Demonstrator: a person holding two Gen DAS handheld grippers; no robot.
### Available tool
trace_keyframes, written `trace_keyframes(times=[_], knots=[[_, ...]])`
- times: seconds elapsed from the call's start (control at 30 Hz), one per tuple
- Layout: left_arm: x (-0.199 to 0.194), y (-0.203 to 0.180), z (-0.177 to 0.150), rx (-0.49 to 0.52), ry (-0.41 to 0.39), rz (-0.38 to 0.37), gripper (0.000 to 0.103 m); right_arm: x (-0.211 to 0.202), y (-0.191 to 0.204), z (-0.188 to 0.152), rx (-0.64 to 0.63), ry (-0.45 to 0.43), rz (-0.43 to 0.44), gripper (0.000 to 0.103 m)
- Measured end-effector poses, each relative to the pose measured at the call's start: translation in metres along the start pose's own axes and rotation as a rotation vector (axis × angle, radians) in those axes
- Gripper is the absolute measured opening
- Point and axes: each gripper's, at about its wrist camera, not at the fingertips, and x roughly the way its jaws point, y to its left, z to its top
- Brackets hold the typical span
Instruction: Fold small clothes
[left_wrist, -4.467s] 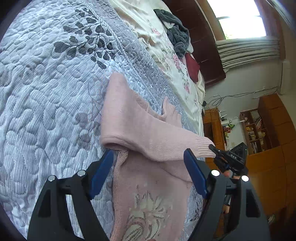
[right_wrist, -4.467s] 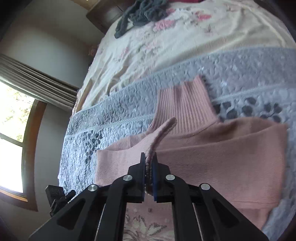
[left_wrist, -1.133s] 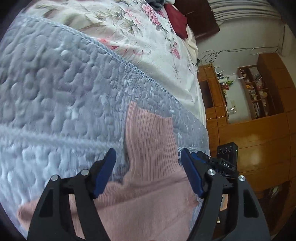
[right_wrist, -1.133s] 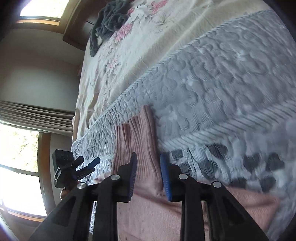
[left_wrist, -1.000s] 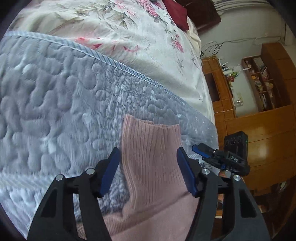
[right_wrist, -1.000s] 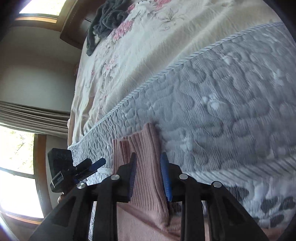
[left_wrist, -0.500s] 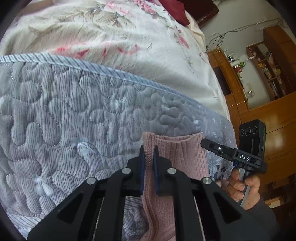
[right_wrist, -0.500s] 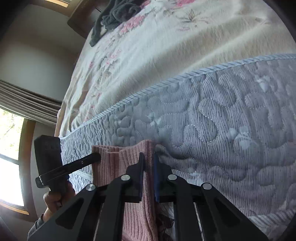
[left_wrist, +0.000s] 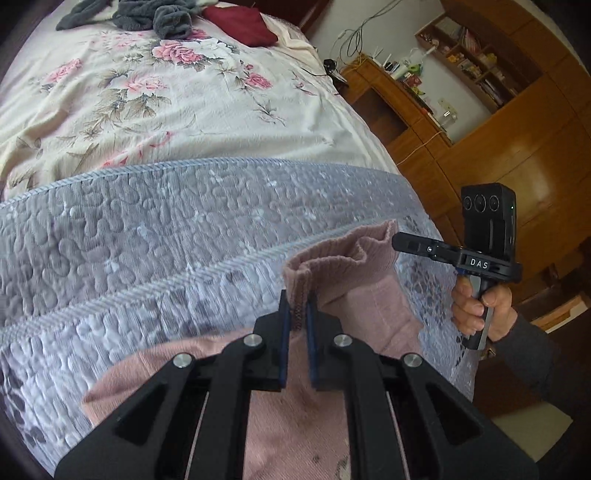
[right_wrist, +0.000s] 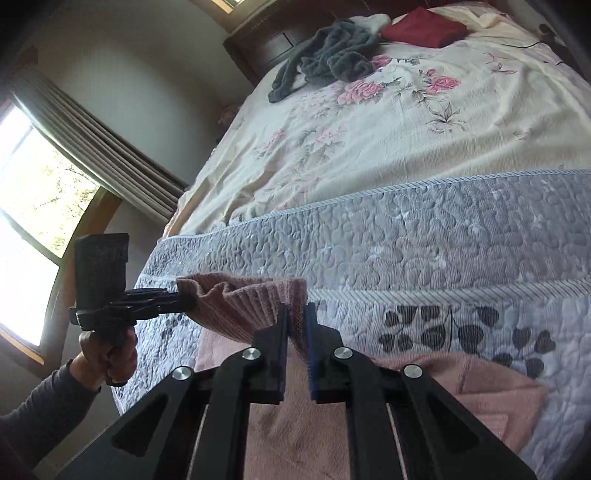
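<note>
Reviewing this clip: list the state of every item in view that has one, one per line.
Pink knit sweater: ribbed collar lifted off the quilt, body lying flat.
Left gripper: shut on collar's one corner.
Right gripper: shut on the other corner.
Grey quilted bedspread: spread flat.
Dark grey garment: crumpled, unfolded.
Dark red cloth: folded flat.

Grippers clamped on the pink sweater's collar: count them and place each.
2. The left gripper pinches one end of the pink sweater collar; the right gripper pinches the other end, lifting it off the quilt.
</note>
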Motion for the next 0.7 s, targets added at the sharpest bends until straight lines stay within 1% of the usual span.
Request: trace_keyframes(times=[0.2, 0.27, 0.33, 0.37, 0.4, 0.47, 0.5, 0.53, 0.57, 0.63, 0.7], knots=[[0.007, -0.017, -0.063, -0.017, 0.048, 0.024, 0.006, -0.006, 0.015, -0.062, -0.046, 0.069, -0.067, 0.008], [0.017, -0.021, -0.083, -0.011, 0.082, 0.050, 0.006, -0.001, 0.017, -0.083, -0.061, 0.102, -0.100, 0.008], [0.029, -0.021, -0.105, -0.019, 0.134, 0.073, 0.007, 0.005, 0.017, -0.104, -0.064, 0.139, -0.121, 0.009], [0.035, -0.021, -0.116, -0.023, 0.163, 0.094, 0.010, 0.008, 0.016, -0.115, -0.064, 0.166, -0.125, 0.014], [0.040, -0.019, -0.127, -0.035, 0.191, 0.103, 0.015, 0.010, 0.015, -0.124, -0.065, 0.187, -0.143, 0.018], [0.042, -0.014, -0.143, -0.058, 0.230, 0.112, 0.018, 0.010, 0.013, -0.137, -0.059, 0.212, -0.165, 0.023], [0.038, -0.014, -0.148, -0.063, 0.227, 0.113, 0.018, 0.007, 0.011, -0.142, -0.042, 0.213, -0.164, 0.023], [0.032, -0.013, -0.151, -0.080, 0.212, 0.099, 0.018, 0.002, 0.011, -0.144, -0.027, 0.206, -0.163, 0.023], [0.024, -0.012, -0.153, -0.101, 0.185, 0.071, 0.019, -0.004, 0.012, -0.145, -0.010, 0.189, -0.152, 0.023], [0.009, -0.018, -0.151, -0.112, 0.121, 0.022, 0.019, -0.014, 0.014, -0.142, 0.038, 0.145, -0.117, 0.023], [0.004, -0.020, -0.144, -0.145, 0.061, -0.057, 0.019, -0.015, 0.014, -0.140, 0.107, 0.110, -0.049, 0.024]])
